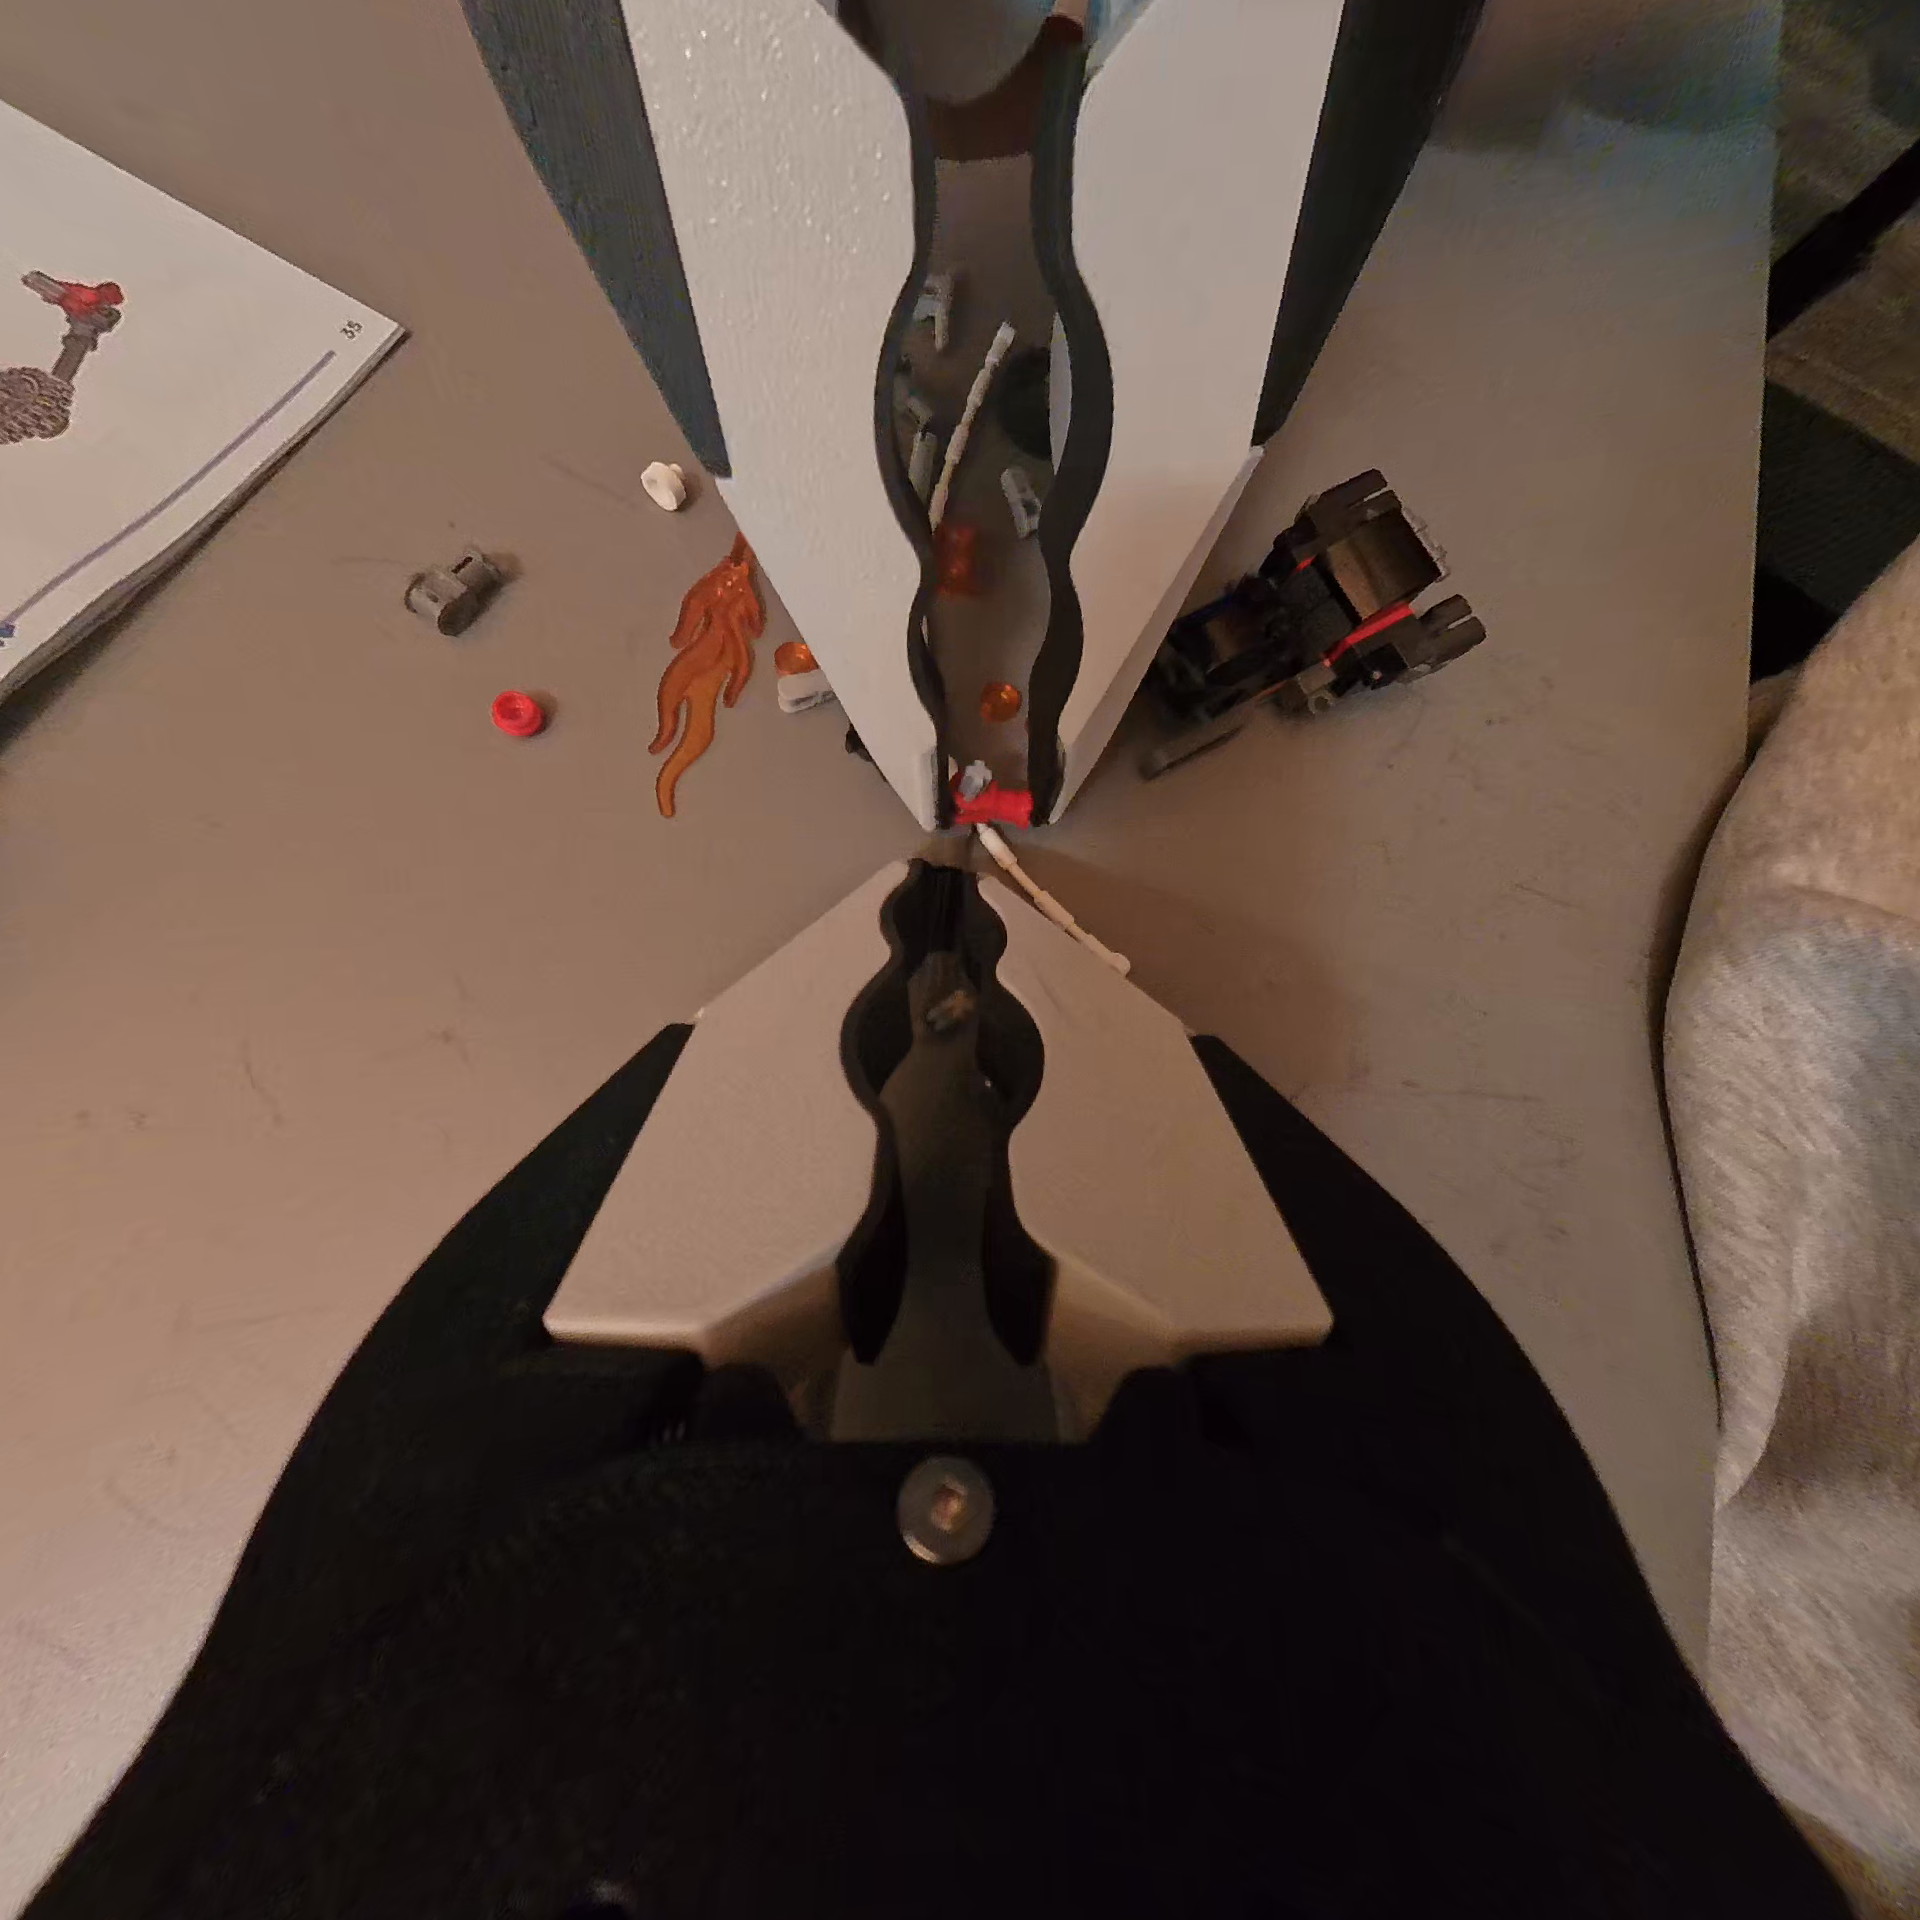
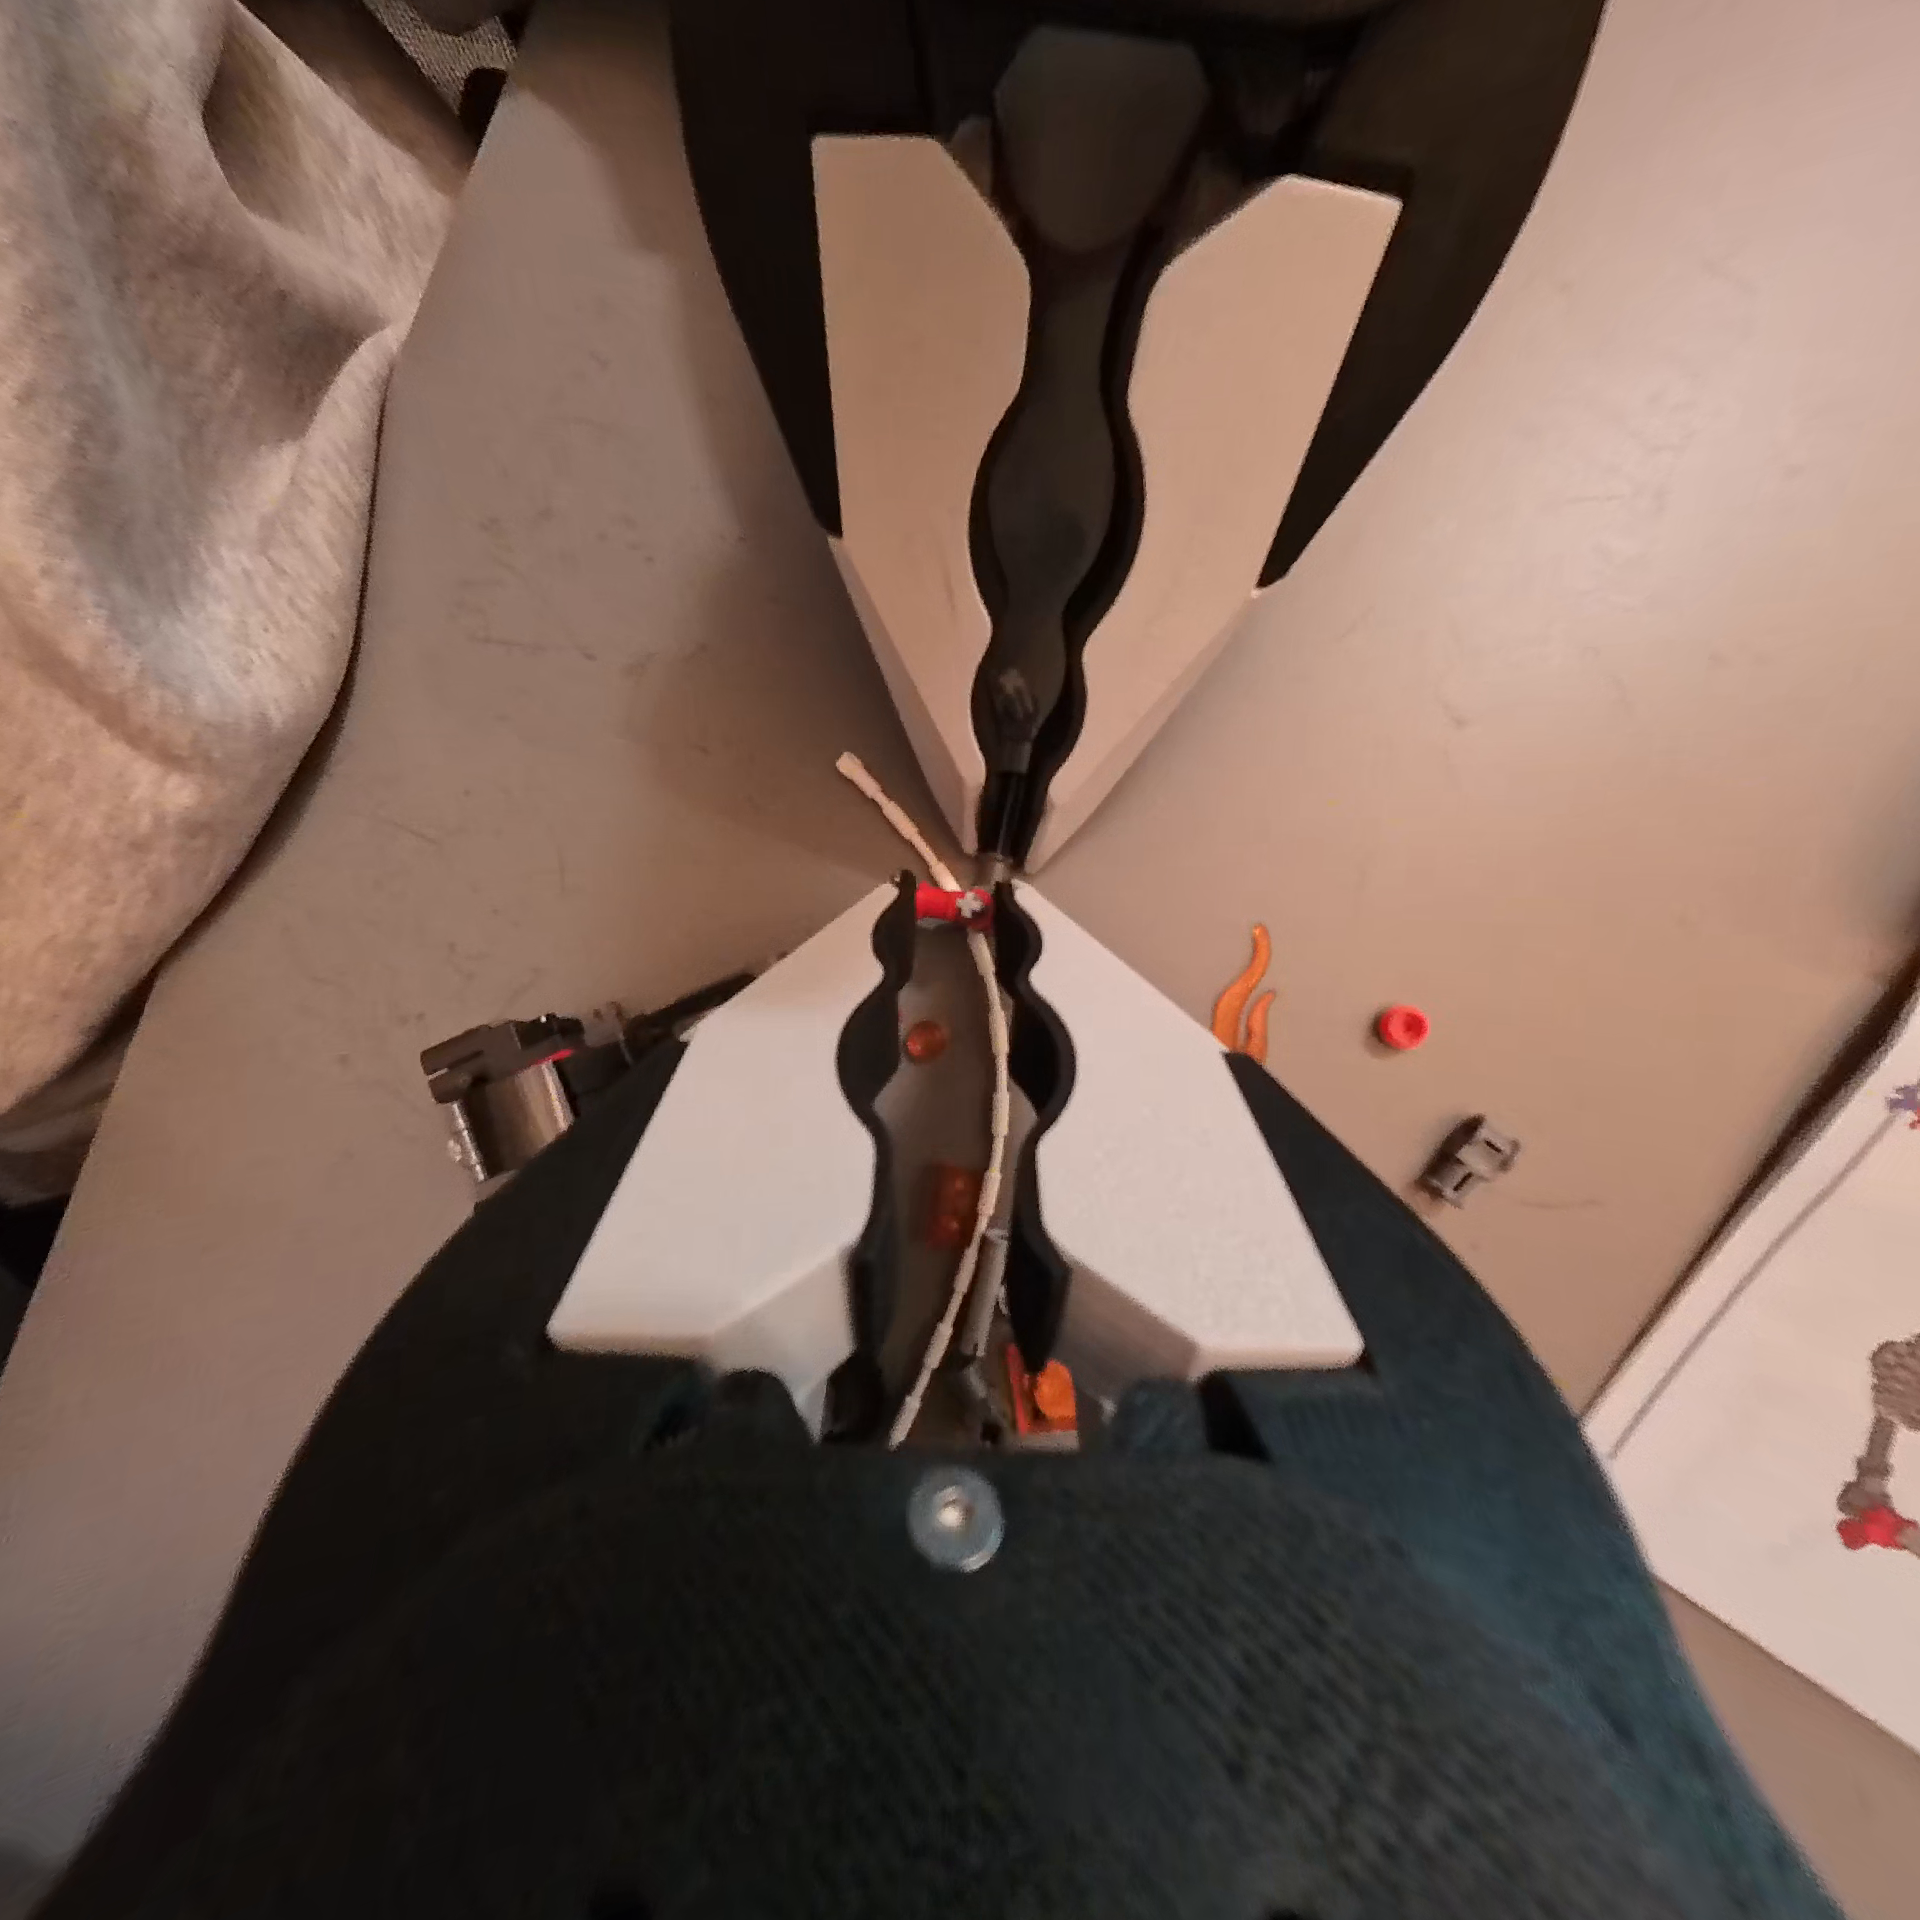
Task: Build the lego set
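My left gripper [image 1: 948, 868] is shut on a thin black rod [image 2: 1008, 800], which points at the right gripper. My right gripper [image 2: 951, 902] is shut on a small red connector [image 2: 954, 904] with a white cross hole. The two grippers meet tip to tip above the table, so the rod's end sits at the red connector [image 1: 992, 808]. In the left wrist view the right gripper [image 1: 992, 821] comes in from the top. A thin white flexible piece [image 2: 995, 1091] runs past the connector; I cannot tell whether it is attached.
On the grey table [image 1: 312, 1039] lie an orange flame piece [image 1: 712, 665], a red round stud [image 1: 517, 714], a grey connector [image 1: 457, 592], a small white piece [image 1: 665, 485] and orange studs [image 1: 1001, 701]. A black partly built model [image 1: 1320, 613] is at right, an open instruction booklet [image 1: 156, 416] at left, and beige cloth [image 1: 1818, 1039] along the table's edge. Only a small space, under 4 cm, lies between the two pairs of fingers. The right tips stand about 4 cm off the thin white flexible piece [image 2: 995, 1091].
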Tool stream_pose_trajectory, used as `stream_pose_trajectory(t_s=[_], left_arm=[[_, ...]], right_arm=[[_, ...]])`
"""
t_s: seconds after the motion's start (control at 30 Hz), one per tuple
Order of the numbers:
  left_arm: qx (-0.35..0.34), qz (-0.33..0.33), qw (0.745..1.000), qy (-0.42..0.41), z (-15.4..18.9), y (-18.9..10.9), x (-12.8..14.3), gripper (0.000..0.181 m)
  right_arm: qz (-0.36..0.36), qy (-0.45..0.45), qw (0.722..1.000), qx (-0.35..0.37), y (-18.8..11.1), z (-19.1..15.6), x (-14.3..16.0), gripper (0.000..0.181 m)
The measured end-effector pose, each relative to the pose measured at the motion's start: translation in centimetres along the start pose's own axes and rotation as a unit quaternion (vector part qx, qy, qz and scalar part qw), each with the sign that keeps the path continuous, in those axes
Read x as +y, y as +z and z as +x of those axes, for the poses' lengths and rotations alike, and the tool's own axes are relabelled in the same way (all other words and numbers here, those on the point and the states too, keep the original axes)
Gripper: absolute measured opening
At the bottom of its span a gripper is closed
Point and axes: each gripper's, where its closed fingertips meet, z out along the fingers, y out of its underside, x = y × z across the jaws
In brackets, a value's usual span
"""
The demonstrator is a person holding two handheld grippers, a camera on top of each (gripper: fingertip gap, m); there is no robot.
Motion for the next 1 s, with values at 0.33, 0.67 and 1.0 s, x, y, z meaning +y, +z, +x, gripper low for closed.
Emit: stream_pose_trajectory(t_s=[0.33, 0.67, 1.0], left_arm=[[-0.004, 0.000, 1.000, 0.003, 0.0, 0.0, 0.0, 0.004], [-0.010, -0.001, 1.000, 0.008, -0.1, 0.0, 0.0, 0.005], [-0.004, 0.054, 0.999, 0.004, -0.2, -1.0, -1.3, 0.039]], right_arm=[[0.020, 0.020, 0.998, 0.050, -0.7, 0.8, 0.1, 0.030], [0.264, 0.073, 0.929, 0.249, -7.0, 0.5, -3.2, 0.040], [0.367, 0.071, 0.844, 0.384, -12.8, -1.8, -1.1, 0.032]])
